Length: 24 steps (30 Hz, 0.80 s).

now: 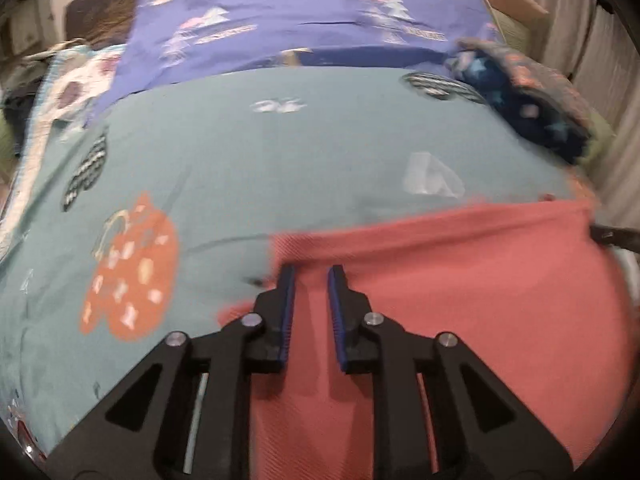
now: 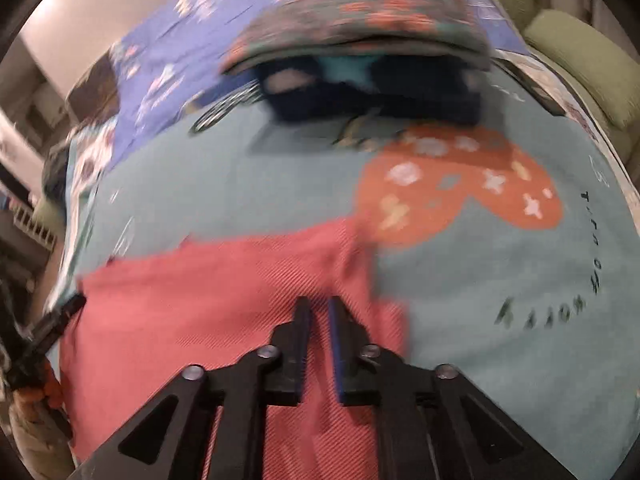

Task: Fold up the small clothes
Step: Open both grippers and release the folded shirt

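A small coral-red garment (image 1: 460,280) lies spread on a teal printed bed sheet (image 1: 280,152). My left gripper (image 1: 311,270) sits over the garment's left edge, its jaws a narrow gap apart with cloth between them. In the right wrist view the same garment (image 2: 208,292) fills the lower left. My right gripper (image 2: 318,302) is at the garment's right edge, its jaws nearly together with the cloth running between them. The other gripper's black tip (image 2: 60,312) shows at the garment's far left corner.
A stack of folded dark patterned clothes (image 2: 368,60) lies at the far side of the sheet, also in the left wrist view (image 1: 532,96). A purple printed sheet (image 1: 300,16) lies behind. A green cushion (image 2: 580,60) sits at the right.
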{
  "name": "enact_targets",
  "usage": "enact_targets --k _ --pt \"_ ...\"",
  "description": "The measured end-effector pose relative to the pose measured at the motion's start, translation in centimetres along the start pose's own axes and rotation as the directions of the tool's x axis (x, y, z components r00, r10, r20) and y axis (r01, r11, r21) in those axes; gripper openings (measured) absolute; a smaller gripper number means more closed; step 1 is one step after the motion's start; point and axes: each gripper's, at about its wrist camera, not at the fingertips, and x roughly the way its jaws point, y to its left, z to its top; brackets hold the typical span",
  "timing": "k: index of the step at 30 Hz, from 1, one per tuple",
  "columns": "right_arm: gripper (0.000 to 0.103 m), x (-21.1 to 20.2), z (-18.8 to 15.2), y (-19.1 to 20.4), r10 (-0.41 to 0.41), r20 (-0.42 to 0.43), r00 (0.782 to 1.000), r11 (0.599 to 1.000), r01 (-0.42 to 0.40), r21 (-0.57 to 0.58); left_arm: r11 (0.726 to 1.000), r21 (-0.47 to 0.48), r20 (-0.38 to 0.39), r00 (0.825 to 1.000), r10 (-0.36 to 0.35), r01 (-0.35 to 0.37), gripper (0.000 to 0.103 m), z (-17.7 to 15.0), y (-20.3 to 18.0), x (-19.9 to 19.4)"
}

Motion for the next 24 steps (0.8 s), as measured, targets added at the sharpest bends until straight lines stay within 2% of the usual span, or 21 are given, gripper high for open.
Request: enact_targets --k 1,2,3,4,5,9,13,15,19,21,24 --pt "0.000 0.1 0.1 -1.1 0.004 0.012 1.000 0.999 -0.005 0.033 0.998 -0.038 0.012 0.999 -0.041 0.041 0.020 0.0 0.9 -0.3" --pt "0.000 0.0 0.3 -2.1 0.020 0.024 1.000 0.997 -0.022 0.069 0.998 -0.051 0.019 0.999 -0.039 0.040 0.021 0.0 1.2 -0.5" --pt "0.000 0.0 0.3 -2.6 0.049 0.024 0.999 0.995 -0.051 0.086 0.999 -0.052 0.024 1.000 -0.004 0.005 0.027 0.0 1.4 -0.7" --pt "0.000 -0.1 0.3 -2.8 0.066 0.022 0.998 0.994 -0.068 0.088 0.998 -0.045 0.031 0.998 0.048 -0.046 0.030 -0.1 1.4 -1.0" --pt "0.000 -0.3 0.3 -2.8 0.062 0.025 0.998 0.994 -0.064 0.086 0.998 -0.050 0.036 0.998 0.049 -0.047 0.030 -0.3 1.6 -1.3" --pt "0.006 -3.1 -0.4 -1.1 0.015 0.080 0.997 0.999 -0.018 0.042 0.994 -0.105 0.073 0.997 -0.026 0.034 0.030 -1.4 2.1 -3.9" --pt "0.012 -6.4 -3.2 2.5 0.029 0.096 0.995 0.994 -0.019 -0.107 0.993 -0.106 0.115 0.993 -0.038 0.050 0.040 -3.5 2.9 -7.1" --pt "0.023 -8.1 -5.2 4.8 0.023 0.098 0.995 0.978 -0.002 -0.206 0.993 -0.111 0.120 0.992 -0.037 0.051 0.047 -4.8 3.6 -8.3" --pt "0.032 -9.4 -9.5 9.7 0.042 0.072 0.996 0.931 -0.013 -0.365 0.988 -0.130 0.091 0.993 -0.070 0.081 0.048 -7.5 4.6 -9.8" --pt "0.045 -9.8 -11.9 12.0 0.050 0.063 0.997 0.904 -0.019 -0.428 0.987 -0.136 0.070 0.995 -0.078 0.087 0.053 -8.8 4.9 -10.4" --pt "0.054 -10.0 -15.1 15.5 0.070 0.061 0.996 0.864 -0.030 -0.503 0.988 -0.130 0.067 0.995 -0.075 0.083 0.056 -10.3 5.1 -11.7"
